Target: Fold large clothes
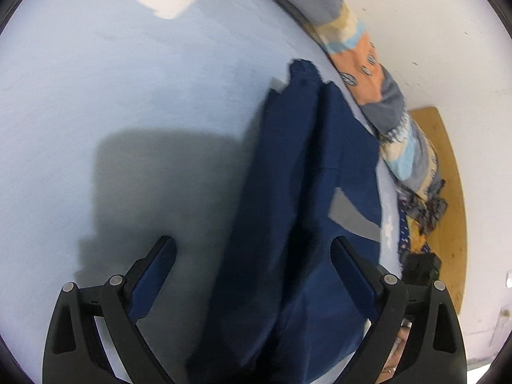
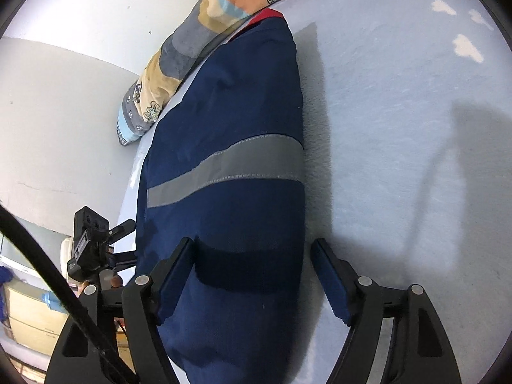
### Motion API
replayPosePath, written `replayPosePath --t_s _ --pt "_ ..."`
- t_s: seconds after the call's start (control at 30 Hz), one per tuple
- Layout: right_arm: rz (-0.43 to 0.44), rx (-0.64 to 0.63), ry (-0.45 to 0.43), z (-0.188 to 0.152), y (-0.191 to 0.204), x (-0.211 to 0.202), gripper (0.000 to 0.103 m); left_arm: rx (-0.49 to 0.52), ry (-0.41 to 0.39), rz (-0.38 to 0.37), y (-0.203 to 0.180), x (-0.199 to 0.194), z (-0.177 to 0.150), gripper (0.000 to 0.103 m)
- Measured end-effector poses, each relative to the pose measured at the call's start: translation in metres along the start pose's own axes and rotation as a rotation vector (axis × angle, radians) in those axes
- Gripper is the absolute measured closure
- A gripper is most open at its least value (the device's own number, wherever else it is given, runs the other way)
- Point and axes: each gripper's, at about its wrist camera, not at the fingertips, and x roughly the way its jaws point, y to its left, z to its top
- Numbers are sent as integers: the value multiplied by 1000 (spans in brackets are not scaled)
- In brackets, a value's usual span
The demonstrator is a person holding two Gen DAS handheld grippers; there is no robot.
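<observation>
On a pale blue bed (image 2: 400,128), a navy work garment with a grey reflective band (image 2: 230,166) lies folded into a long strip between both spread, empty tools (image 1: 252,267) (image 2: 252,272), apparently awaiting a crosswise fold needing fresh end grips.

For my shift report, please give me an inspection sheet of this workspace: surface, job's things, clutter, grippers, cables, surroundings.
Surface: pale blue bed sheet with white cloud prints.
Job's things: navy work jacket with grey reflective stripe, folded into a long strip, lying flat.
Clutter: patterned blanket bunched along the bed's edge by the wall.
Grippers: left gripper jaws open, jacket between them, pads not pressing; right gripper jaws open, straddling the jacket's end.
Cables: one black cable beside the right gripper.
Surroundings: white wall; wooden board; cardboard boxes beside the bed.
</observation>
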Motion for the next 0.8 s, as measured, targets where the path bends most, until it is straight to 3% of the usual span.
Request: replayPosePath --t_s 0.1,0.17,0.2,0.27,0.4,0.47,0.5,0.57,0.7,0.8 --pt "22 -8 -2 4 2 7 20 -6 43 -47 -1 8 7 7" --pt "36 -17 -4 7 3 12 20 -14 62 -36 -2 18 11 6" --pt "44 -23 -6 9 4 15 20 -8 62 -50 -3 22 14 1" --pt "54 -35 -7 13 7 22 18 10 63 -61 -8 26 15 1" --pt "18 -113 -13 15 20 31 17 66 74 -82 -29 42 14 1" --pt "-13 -161 -27 12 26 32 23 125 55 -51 -45 48 8 3" --pt "-32 -178 -39 11 28 30 30 179 53 34 -58 53 4 10" --pt "-38 -185 -63 11 29 24 40 205 41 101 -64 50 -1 18" --pt "-96 -256 -93 7 47 8 49 195 -1 118 -73 33 -5 48" --pt "-113 -320 -119 0 67 -6 51 232 -18 116 -87 21 -15 54"
